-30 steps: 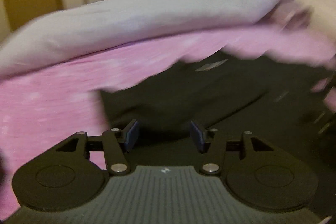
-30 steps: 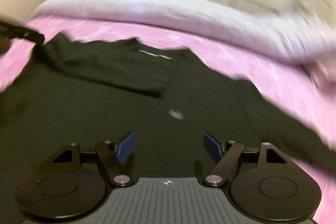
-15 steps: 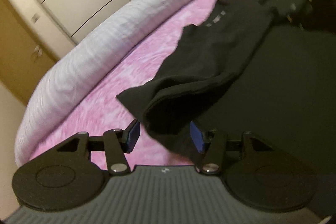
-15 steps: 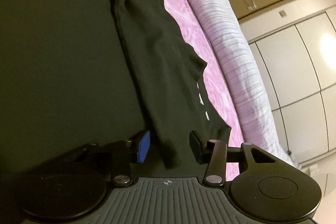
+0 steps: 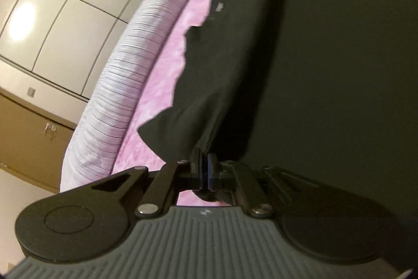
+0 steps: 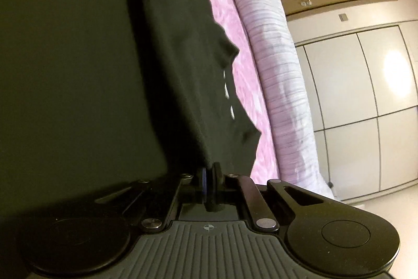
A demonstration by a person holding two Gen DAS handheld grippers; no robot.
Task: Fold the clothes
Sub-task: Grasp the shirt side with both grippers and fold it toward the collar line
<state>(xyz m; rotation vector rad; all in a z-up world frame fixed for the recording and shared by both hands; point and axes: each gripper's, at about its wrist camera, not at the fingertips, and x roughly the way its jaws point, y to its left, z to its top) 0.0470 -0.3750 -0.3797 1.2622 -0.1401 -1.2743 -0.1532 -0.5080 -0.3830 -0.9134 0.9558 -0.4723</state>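
Bedding first: a pink sheet (image 5: 167, 75) covers the mattress, with a striped quilt (image 5: 125, 85) bunched along its far side and pale wardrobe doors (image 6: 365, 85) beyond. On the sheet lies the shirt (image 5: 339, 69), black, spread broad and flat, with one long side already turned up into a raised fold (image 6: 188, 75) that runs between the two tools. The left gripper (image 5: 203, 169) is clenched on one end of that fold, cloth pinched between its blue pads. The right gripper (image 6: 209, 182) is clamped likewise on the other end. By my judgement the work is at an early fold: the edge is gathered and gripped at both ends, but it is not yet laid across the body, and the later folds and smoothing remain.
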